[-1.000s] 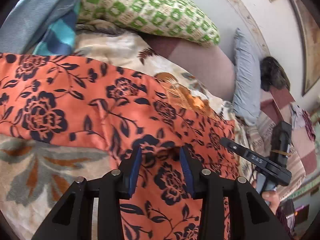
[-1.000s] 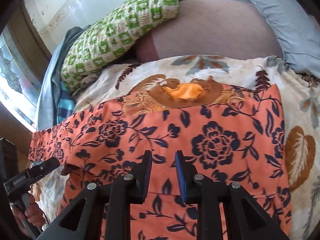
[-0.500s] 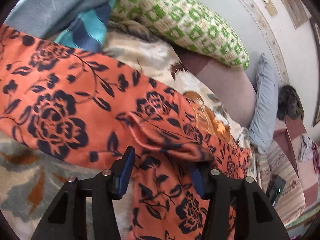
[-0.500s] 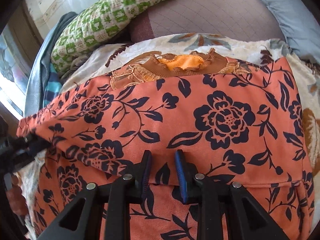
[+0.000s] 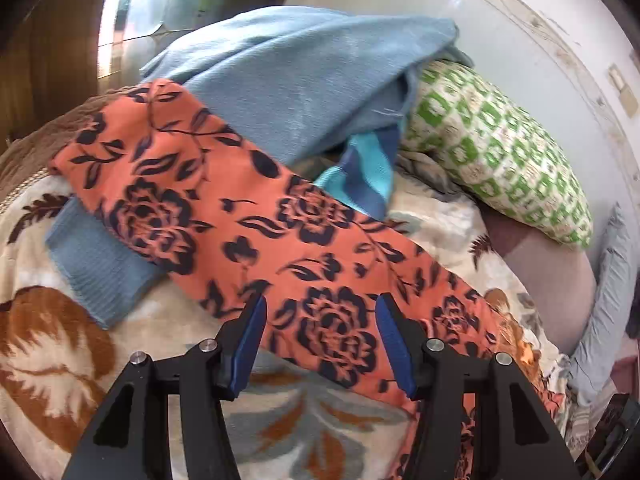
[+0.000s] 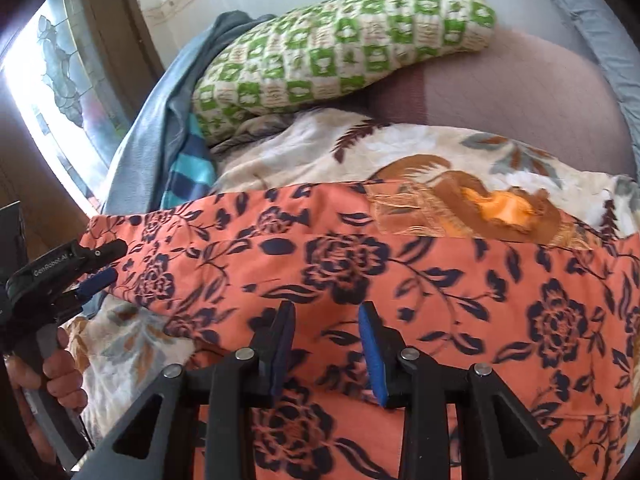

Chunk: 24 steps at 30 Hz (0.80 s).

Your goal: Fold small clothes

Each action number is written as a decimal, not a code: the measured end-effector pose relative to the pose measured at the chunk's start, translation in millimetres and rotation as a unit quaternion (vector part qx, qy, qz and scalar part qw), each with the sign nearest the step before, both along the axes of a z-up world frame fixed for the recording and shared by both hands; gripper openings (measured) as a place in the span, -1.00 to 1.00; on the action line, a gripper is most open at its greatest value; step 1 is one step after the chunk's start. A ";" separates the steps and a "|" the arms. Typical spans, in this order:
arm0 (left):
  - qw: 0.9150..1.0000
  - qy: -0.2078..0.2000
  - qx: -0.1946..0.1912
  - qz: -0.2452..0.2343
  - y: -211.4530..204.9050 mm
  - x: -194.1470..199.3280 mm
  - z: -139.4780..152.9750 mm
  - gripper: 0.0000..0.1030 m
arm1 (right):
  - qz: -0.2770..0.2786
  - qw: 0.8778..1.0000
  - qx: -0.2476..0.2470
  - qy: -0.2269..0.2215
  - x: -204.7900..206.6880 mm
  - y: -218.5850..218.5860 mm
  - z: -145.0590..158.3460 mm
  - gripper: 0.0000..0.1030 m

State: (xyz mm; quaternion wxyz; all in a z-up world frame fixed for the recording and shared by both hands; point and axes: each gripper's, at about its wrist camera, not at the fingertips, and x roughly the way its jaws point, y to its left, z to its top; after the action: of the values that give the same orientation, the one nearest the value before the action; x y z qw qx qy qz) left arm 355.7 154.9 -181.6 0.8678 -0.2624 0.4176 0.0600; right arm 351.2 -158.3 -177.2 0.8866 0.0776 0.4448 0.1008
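Observation:
An orange garment with dark flowers (image 5: 304, 240) lies in a long band across the floral blanket (image 5: 60, 340). My left gripper (image 5: 320, 308) hovers over its near edge. Its jaws are opening, and the blue pads stand wide apart with only flat cloth below. In the right wrist view the same garment (image 6: 400, 272) fills the foreground. My right gripper (image 6: 326, 312) is over a fold line in it, and its jaws are also opening without pressing on the cloth. The left gripper (image 6: 106, 266) shows at the garment's left end, held by a hand (image 6: 60, 376).
A green checked pillow (image 6: 340, 48) and a mauve cushion (image 6: 520, 92) lie behind the garment. A blue-grey garment (image 5: 304, 80) and a turquoise striped cloth (image 5: 360, 180) are piled at the far left by the window (image 6: 60, 80). A brown embroidered cloth (image 6: 480, 204) peeks out from under the orange one.
Both grippers' jaws have widened and let go of the cloth they pinched. The left gripper has swung toward the garment's left end, bringing the blue-grey pile into view. The garment now lies flatter.

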 end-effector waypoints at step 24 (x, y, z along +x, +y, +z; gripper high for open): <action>0.959 0.006 -0.221 0.180 176.6 -37.2 -36.4 0.36 | -0.141 0.989 0.040 -0.008 -81.7 -112.7 -58.1 0.58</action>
State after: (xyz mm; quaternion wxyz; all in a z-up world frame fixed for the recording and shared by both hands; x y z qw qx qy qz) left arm 318.5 331.5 -218.0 0.7606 -0.5182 0.3714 0.1225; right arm 269.5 -271.0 -235.3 0.8915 0.1743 0.4181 -0.0067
